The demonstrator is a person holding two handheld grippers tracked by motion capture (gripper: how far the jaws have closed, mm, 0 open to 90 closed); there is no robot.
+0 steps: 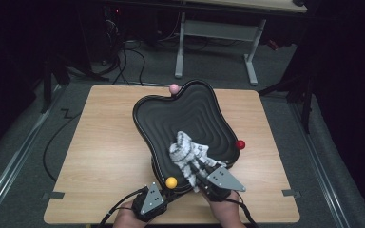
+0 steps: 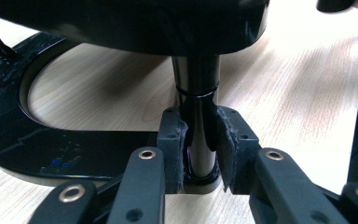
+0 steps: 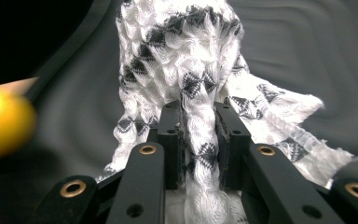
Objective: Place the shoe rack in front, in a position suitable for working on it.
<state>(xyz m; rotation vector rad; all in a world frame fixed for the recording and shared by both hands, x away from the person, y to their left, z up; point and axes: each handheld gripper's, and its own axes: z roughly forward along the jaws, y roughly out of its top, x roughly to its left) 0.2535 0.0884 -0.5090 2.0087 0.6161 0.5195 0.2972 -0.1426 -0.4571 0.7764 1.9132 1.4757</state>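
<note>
Left gripper (image 2: pixel 199 154), low centre of the left gripper view, is clamped on the black post (image 2: pixel 196 93) that carries the wavy black tray (image 1: pixel 190 118) above its ring base (image 2: pixel 9 135). Right gripper (image 3: pixel 200 144) has its jaws pinched tight on a fold of the black-and-white cloth (image 3: pixel 186 60); in the high view the cloth (image 1: pixel 186 153) lies bunched on the tray's near slope, centre-right of frame.

Risks, as judged:
- Cloth gripped by one narrow fold; a hard drag could pull it free.
- Pushing the cloth sideways loads the post; if the left grip slips, the tray may rock on the counter (image 1: pixel 104 156).
- Yellow ball (image 1: pixel 171 182) on the rim sits near the right gripper; the cloth could snag it.
</note>
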